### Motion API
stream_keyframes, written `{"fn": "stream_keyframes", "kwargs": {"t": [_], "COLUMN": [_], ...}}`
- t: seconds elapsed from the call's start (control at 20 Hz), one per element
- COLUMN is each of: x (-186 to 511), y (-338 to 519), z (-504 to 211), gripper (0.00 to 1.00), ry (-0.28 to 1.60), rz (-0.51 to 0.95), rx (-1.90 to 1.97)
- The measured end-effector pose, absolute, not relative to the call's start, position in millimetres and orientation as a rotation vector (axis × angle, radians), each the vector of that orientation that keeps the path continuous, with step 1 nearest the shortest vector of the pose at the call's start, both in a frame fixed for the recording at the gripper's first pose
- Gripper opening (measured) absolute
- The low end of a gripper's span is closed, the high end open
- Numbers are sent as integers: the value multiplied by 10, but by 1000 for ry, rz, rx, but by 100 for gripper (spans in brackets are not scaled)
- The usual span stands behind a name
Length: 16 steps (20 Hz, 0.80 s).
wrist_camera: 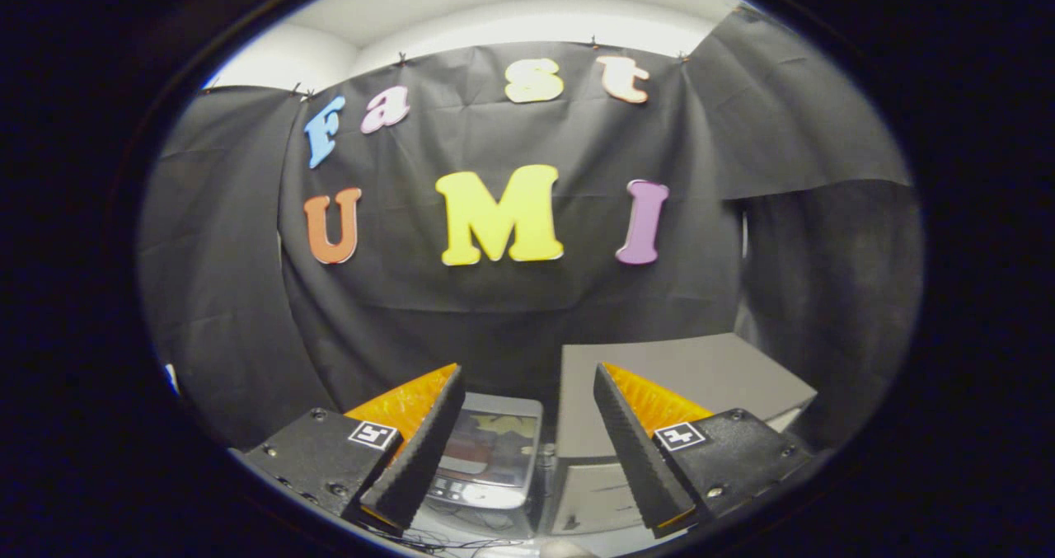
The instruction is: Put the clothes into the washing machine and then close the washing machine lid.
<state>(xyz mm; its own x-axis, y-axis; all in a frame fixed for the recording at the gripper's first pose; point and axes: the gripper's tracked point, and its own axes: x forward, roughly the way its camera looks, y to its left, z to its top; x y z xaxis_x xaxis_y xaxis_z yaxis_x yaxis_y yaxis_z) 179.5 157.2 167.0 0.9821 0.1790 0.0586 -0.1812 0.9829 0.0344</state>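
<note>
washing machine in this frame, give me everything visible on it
The washing machine looks like a small toy-sized unit, silver-grey and apparently plastic, seen from above, beyond and between the open gripper fingers. Its glossy top lid lies flat, apparently shut, mirroring the booth wall; a strip of controls runs along its near edge. The left finger overlaps its left side in the view. A grey box stands just to its right. Nothing visibly touches it; no clothes on it.

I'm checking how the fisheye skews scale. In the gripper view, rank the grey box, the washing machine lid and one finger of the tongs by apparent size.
1. Grey box, largest.
2 and 3. Washing machine lid and a finger of the open tongs look alike; the finger sits nearest the camera, so I won't rank them.
</note>
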Motion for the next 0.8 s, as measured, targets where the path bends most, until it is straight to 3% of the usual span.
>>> {"fn": "stream_keyframes", "kwargs": {"t": [0.4,0.8], "x": [1191,637], "y": [-125,-538], "z": [716,138], "gripper": [99,98], "ry": [22,-11], "rz": [24,61], "rx": [67,0]}}
